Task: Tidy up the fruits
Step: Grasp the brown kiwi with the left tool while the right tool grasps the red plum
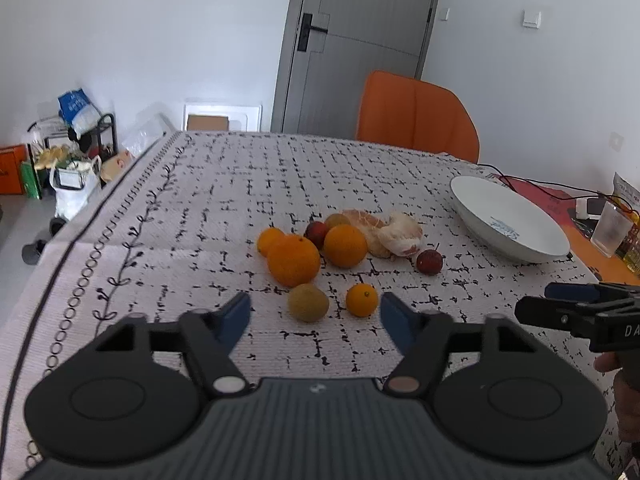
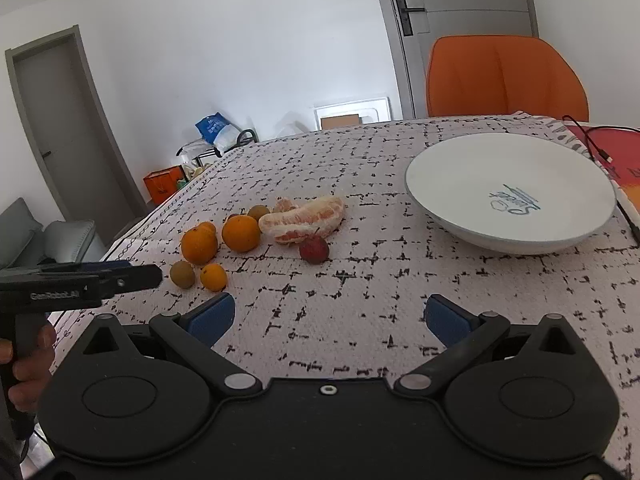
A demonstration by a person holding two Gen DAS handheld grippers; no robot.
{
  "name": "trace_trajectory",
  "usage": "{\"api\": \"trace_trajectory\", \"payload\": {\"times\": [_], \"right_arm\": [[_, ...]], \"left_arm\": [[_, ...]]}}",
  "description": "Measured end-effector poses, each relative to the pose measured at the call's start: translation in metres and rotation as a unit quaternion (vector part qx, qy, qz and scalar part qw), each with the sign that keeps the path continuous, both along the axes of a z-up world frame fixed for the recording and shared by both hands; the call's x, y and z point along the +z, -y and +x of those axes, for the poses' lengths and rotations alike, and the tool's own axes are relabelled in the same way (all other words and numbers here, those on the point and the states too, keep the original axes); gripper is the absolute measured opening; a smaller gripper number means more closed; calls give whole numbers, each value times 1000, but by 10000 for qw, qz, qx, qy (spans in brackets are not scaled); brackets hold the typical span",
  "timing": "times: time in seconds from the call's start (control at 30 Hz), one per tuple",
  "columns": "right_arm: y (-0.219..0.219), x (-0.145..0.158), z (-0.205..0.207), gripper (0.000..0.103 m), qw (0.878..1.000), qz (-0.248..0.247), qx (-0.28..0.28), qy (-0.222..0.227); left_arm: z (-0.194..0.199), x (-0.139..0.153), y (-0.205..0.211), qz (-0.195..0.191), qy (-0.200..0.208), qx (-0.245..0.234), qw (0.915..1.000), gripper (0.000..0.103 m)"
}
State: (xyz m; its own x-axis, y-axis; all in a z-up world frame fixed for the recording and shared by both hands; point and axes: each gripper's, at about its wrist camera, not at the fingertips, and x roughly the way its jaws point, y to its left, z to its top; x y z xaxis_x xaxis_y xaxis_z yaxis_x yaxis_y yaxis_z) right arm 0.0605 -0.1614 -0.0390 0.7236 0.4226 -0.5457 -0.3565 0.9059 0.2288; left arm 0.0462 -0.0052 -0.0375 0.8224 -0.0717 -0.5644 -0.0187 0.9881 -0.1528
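Both tongs are held spread above the cloth-covered desk (image 1: 200, 184), with nothing pinched. The left tongs (image 1: 314, 318) are aimed at a small brown fruit (image 1: 308, 303) and a small orange (image 1: 361, 299) lying side by side. Behind these, larger oranges (image 1: 293, 259), peeled citrus segments (image 2: 303, 219) and a red fruit (image 2: 314, 249) are clustered. The right tongs (image 2: 330, 316) are pointed towards the white bowl (image 2: 472, 168), set apart from the fruit.

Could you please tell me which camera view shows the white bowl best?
The right wrist view: the white bowl sits whole and near, its blue lettering readable, nothing inside. The left wrist view shows it farther off at the right, tilted by the lens.
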Motion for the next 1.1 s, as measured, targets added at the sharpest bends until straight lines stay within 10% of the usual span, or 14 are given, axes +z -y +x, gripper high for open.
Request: {"api": "trace_trajectory", "payload": {"times": [0.6,1.1], "right_arm": [[-22,-9,40,78,9997,4,253,-20],[-38,-17,67,56,9994,-46,312,-117]], "left_arm": [[31,-23,-8,-228,-223,132,9994,26],[30,-20,-24,-382,-98,337,9987,26]]}}
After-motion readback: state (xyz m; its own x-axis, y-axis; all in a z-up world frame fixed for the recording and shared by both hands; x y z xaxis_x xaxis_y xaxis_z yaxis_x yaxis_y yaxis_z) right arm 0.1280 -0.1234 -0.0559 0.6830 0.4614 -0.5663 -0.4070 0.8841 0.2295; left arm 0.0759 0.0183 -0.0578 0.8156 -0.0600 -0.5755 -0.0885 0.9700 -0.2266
